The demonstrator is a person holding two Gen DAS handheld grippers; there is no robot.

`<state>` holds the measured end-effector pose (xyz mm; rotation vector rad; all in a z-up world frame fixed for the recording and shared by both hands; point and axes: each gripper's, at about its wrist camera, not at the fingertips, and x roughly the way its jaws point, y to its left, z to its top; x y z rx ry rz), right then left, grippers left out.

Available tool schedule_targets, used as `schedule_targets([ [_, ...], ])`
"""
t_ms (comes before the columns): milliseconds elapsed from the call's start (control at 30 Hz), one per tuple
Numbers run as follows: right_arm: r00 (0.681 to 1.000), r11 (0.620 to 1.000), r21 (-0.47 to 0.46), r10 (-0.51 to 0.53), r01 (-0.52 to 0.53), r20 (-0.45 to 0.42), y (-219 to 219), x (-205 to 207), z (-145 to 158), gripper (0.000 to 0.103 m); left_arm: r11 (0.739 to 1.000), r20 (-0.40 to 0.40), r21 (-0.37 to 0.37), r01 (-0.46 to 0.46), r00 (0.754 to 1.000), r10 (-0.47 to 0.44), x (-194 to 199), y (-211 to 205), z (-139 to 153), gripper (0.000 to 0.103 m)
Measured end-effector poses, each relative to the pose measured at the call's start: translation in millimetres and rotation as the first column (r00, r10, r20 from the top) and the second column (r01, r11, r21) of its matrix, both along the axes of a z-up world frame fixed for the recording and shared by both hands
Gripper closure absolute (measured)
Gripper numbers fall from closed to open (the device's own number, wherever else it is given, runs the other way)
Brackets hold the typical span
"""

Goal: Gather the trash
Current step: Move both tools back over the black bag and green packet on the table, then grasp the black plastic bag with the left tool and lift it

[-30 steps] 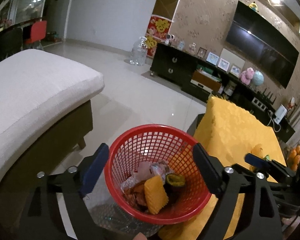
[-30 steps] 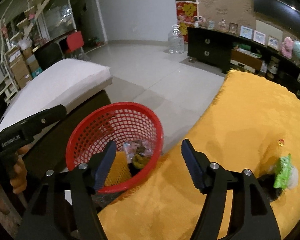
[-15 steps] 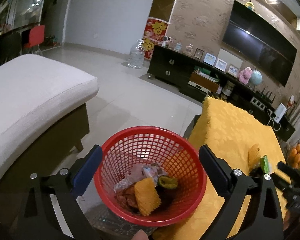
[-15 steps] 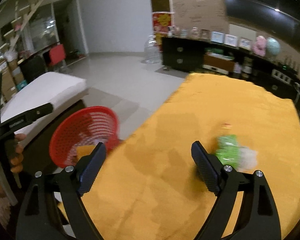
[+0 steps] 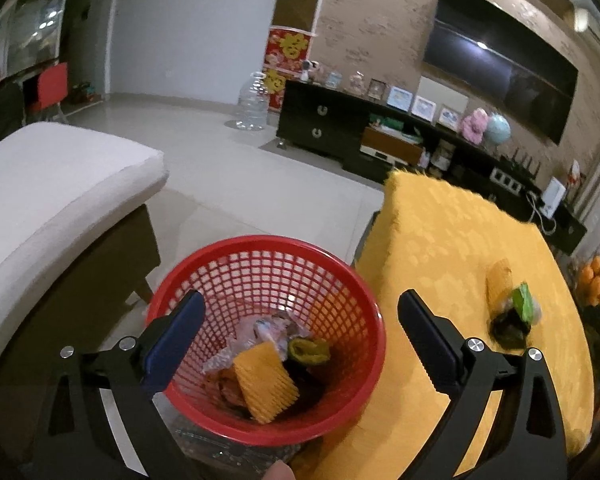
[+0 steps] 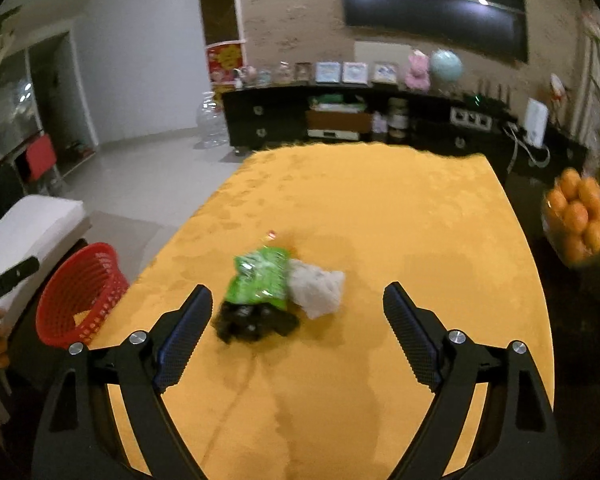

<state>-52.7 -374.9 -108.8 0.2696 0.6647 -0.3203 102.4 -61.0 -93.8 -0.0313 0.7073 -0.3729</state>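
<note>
A red mesh basket (image 5: pixel 260 276) sits beside the yellow-clothed table (image 5: pixel 440 240) and holds several wrappers, among them a yellow ridged one (image 5: pixel 266 386). My left gripper (image 5: pixel 296 340) is open above the basket, its fingers to either side of it. On the table lie a green wrapper (image 6: pixel 260 276), a white crumpled piece (image 6: pixel 316 288) and a black wrapper (image 6: pixel 252 322), clumped together. My right gripper (image 6: pixel 296 328) is open and empty just short of this clump. The clump also shows in the left wrist view (image 5: pixel 512 312). The basket shows at left in the right wrist view (image 6: pixel 80 292).
A white cushioned bench (image 5: pixel 52 196) stands left of the basket. A bowl of oranges (image 6: pixel 584 216) sits off the table's right edge. A dark TV cabinet (image 6: pixel 340 120) with frames and toys runs along the far wall. A small red scrap (image 6: pixel 271 234) lies on the cloth.
My right gripper has swung right, from over the basket to the trash clump on the table. The left gripper has stayed open over the basket, shifting slightly.
</note>
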Motion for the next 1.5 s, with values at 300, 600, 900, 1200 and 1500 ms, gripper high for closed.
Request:
schedule_targets([
  [300, 0.994, 0.991, 0.083, -0.107, 0.106, 0.006, -35.5, -15.8, -13.7, 0.018, 0.991, -0.033, 0.045, 0.13, 0.991, -0.128, -18.5, -50.7, -15.2, 0.01],
  [600, 0.991, 0.982, 0.137, -0.134, 0.131, 0.008, -50.3, -21.0, -21.0, 0.018, 0.968, -0.058, 0.088, 0.235, 0.971, -0.231, -35.2, -101.4, -26.6, 0.01],
  [900, 0.99, 0.976, 0.17, -0.14, 0.134, 0.024, -56.5, -22.1, -19.6, 0.018, 0.93, -0.055, 0.123, 0.345, 0.938, -0.341, -48.7, -162.1, -28.1, 0.01],
  [1200, 0.992, 0.973, 0.199, -0.124, 0.117, 0.025, -58.9, -21.1, -21.1, 0.018, 0.867, -0.097, 0.169, 0.469, 0.883, -0.459, -51.3, -240.4, -52.6, 0.01],
  [1500, 0.989, 0.958, 0.257, -0.141, 0.127, 0.036, -67.0, -22.4, -24.2, 0.018, 0.861, -0.159, 0.164, 0.482, 0.874, -0.459, -37.0, -272.1, -74.3, 0.01],
])
